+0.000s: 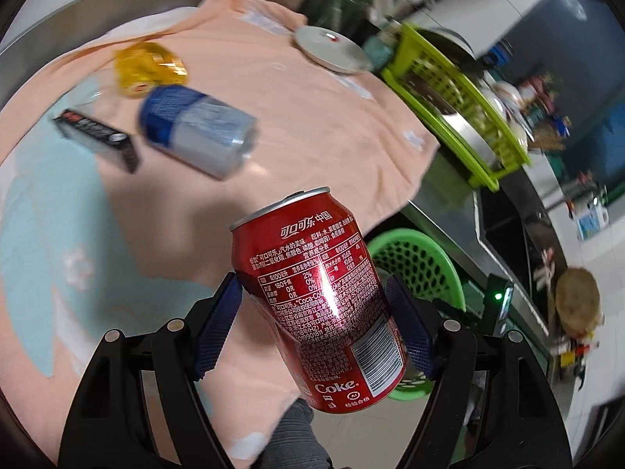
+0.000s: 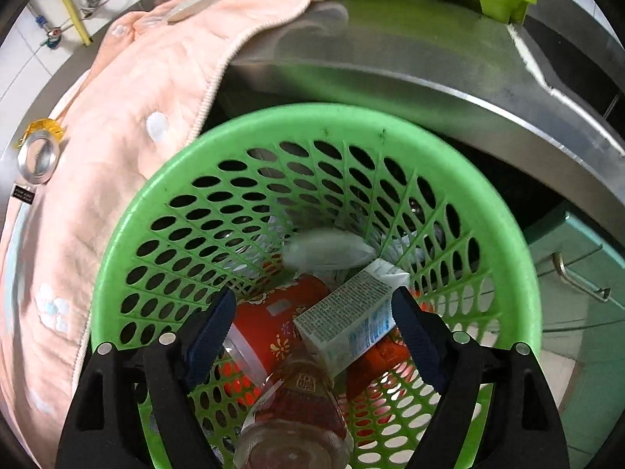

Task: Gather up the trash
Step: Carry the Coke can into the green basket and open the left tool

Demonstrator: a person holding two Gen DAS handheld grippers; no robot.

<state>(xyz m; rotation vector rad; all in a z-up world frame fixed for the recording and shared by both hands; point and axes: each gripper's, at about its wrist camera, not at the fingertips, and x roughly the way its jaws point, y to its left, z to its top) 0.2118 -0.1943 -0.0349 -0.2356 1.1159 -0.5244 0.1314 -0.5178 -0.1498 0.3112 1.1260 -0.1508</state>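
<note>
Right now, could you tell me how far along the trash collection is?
Done: a carton, a bottle and a red cup lie in the green basket. In hand: the left gripper holds a red can. Left: a blue can, a black box and a yellow wrapper.

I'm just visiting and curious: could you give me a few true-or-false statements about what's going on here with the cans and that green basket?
1. The left claw holds a red cola can. True.
2. The green basket is empty. False: it holds a carton, a bottle and other trash.
3. A blue and silver can lies on the peach cloth. True.
4. The right claw grips the carton. False: its pads stand apart, above the basket, touching nothing.
</note>
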